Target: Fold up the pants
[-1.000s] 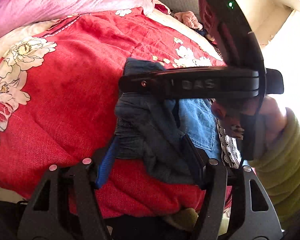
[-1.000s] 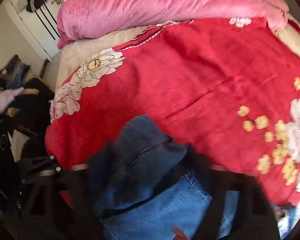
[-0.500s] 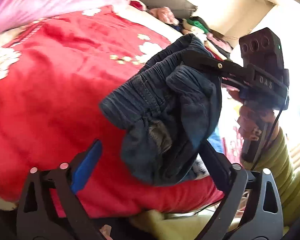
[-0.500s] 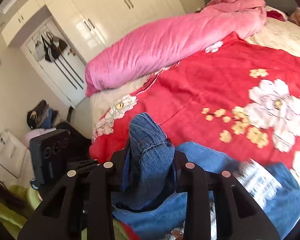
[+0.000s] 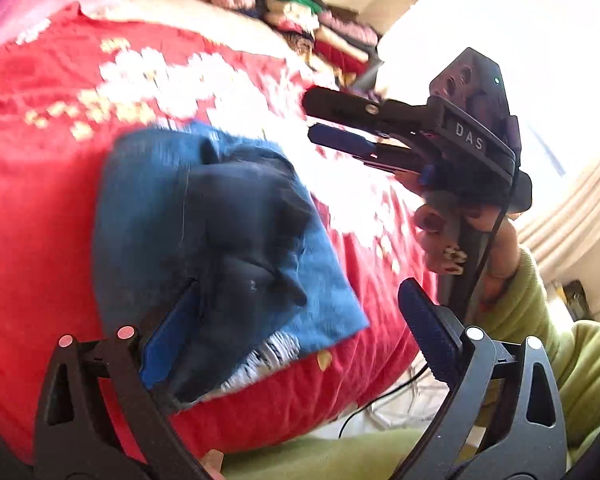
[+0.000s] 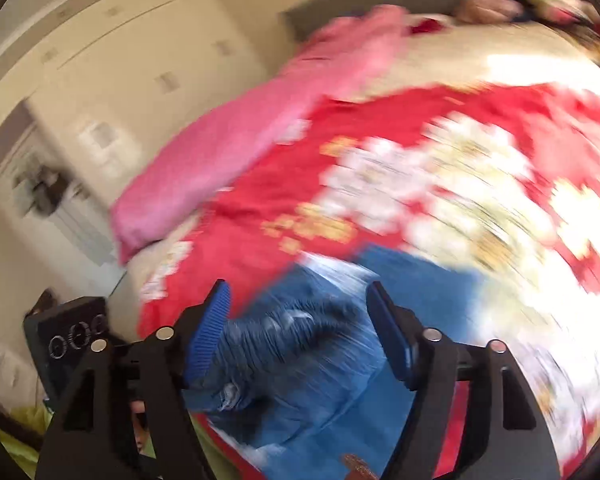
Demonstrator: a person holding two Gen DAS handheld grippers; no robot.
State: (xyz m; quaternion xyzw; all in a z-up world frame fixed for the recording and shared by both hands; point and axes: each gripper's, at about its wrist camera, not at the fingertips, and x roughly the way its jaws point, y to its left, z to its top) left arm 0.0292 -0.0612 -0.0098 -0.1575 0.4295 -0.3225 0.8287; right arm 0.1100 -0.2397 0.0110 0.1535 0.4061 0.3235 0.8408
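The blue denim pants lie folded in a bundle on the red flowered bedspread, near its front edge; they also show in the right wrist view, blurred. My left gripper is open just above the bundle, its left finger against the cloth. My right gripper is open over the pants; in the left wrist view it hangs in the air to the right, holding nothing.
A pink duvet lies along the far side of the bed. A pile of clothes sits at the head of the bed. White wardrobes stand behind. The person's green sleeve is at the right.
Both grippers have opened and let go of the pants, which dropped onto the bedspread in a folded bundle. The right gripper pulled away to the right. Both views swung quickly.
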